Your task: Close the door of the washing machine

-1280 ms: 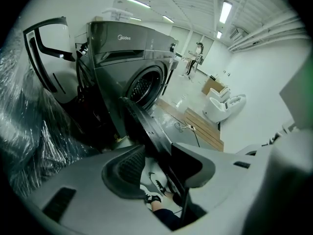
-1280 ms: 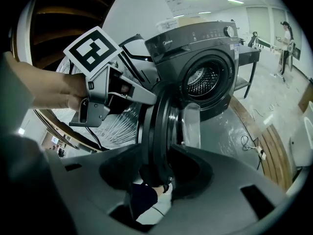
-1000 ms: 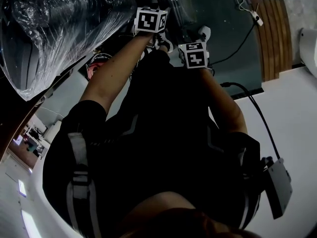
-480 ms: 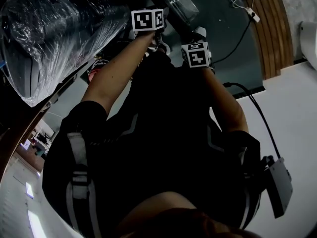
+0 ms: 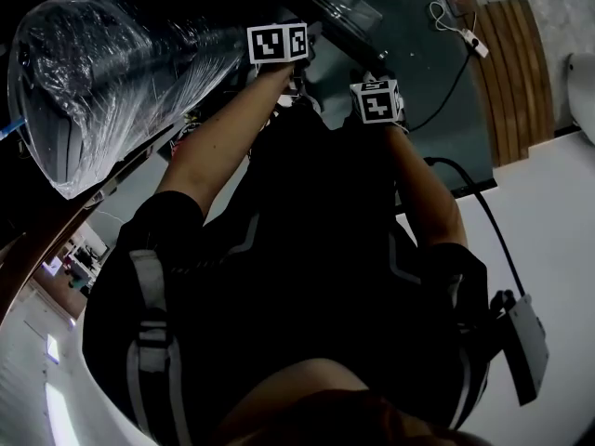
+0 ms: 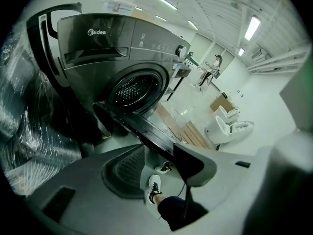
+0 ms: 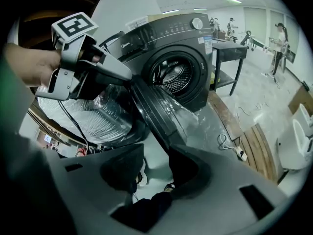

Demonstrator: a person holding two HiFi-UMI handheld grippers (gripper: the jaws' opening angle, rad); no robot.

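A dark grey washing machine point(image 6: 98, 48) point(image 7: 176, 38) stands with its drum point(image 6: 133, 89) point(image 7: 173, 77) exposed. Its round door point(image 6: 142, 131) point(image 7: 156, 109) hangs open, seen edge-on. My left gripper point(image 6: 159, 170) is opening, and the door's edge runs down to its right finger point(image 6: 195, 163). My right gripper point(image 7: 154, 173) is closing, with the door's lower edge just above the gap between its jaws; no pad visibly presses on the door. In the head view only the two marker cubes, left point(image 5: 277, 43) and right point(image 5: 377, 100), show above the forearms.
A big plastic-wrapped bundle point(image 5: 102, 72) point(image 7: 93, 116) lies left of the machine. Wooden boards point(image 5: 516, 63) point(image 7: 254, 146) and a power strip on its cable point(image 7: 237, 151) lie on the floor at the right. A metal table point(image 7: 230, 53) stands beside the machine. People are in the background point(image 7: 281, 38).
In the head view both marker cubes have shifted a little; the right one has moved rightward. The door glass and the wrapped bundle now sit differently around them.
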